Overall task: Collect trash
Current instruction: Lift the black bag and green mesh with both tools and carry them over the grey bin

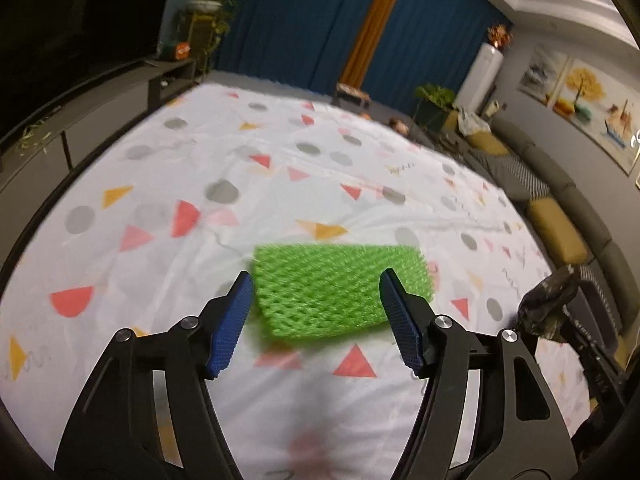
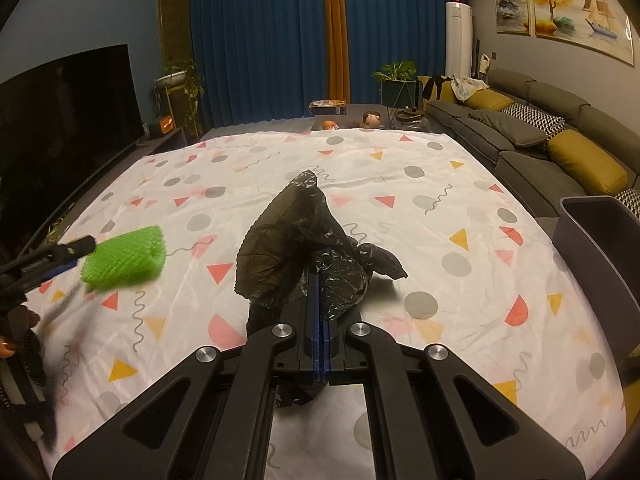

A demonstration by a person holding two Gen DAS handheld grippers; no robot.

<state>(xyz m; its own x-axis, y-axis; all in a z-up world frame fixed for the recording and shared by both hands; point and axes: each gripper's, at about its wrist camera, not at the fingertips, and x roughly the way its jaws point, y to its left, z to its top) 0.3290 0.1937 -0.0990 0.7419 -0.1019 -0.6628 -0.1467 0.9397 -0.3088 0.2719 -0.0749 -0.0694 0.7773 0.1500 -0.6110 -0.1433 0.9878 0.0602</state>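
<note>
A green foam net sleeve [image 1: 340, 290] lies on the patterned white sheet [image 1: 200, 152]. My left gripper [image 1: 316, 284] is open, its blue pads on either side of the sleeve's near end, just above it. In the right wrist view the sleeve [image 2: 126, 258] lies at the left, with the left gripper's fingers [image 2: 76, 249] beside it. My right gripper [image 2: 319, 280] is shut on a crumpled black plastic bag [image 2: 288, 248] and holds it above the sheet [image 2: 440, 184]. The bag and right gripper also show at the right edge of the left wrist view [image 1: 548, 304].
A dark bin [image 2: 600, 248] stands at the sheet's right edge. A grey sofa with yellow cushions [image 2: 540, 136] runs along the right. A TV and low cabinet [image 2: 68, 120] are at the left. Toys and a plant stand [image 2: 396, 92] sit past the far edge.
</note>
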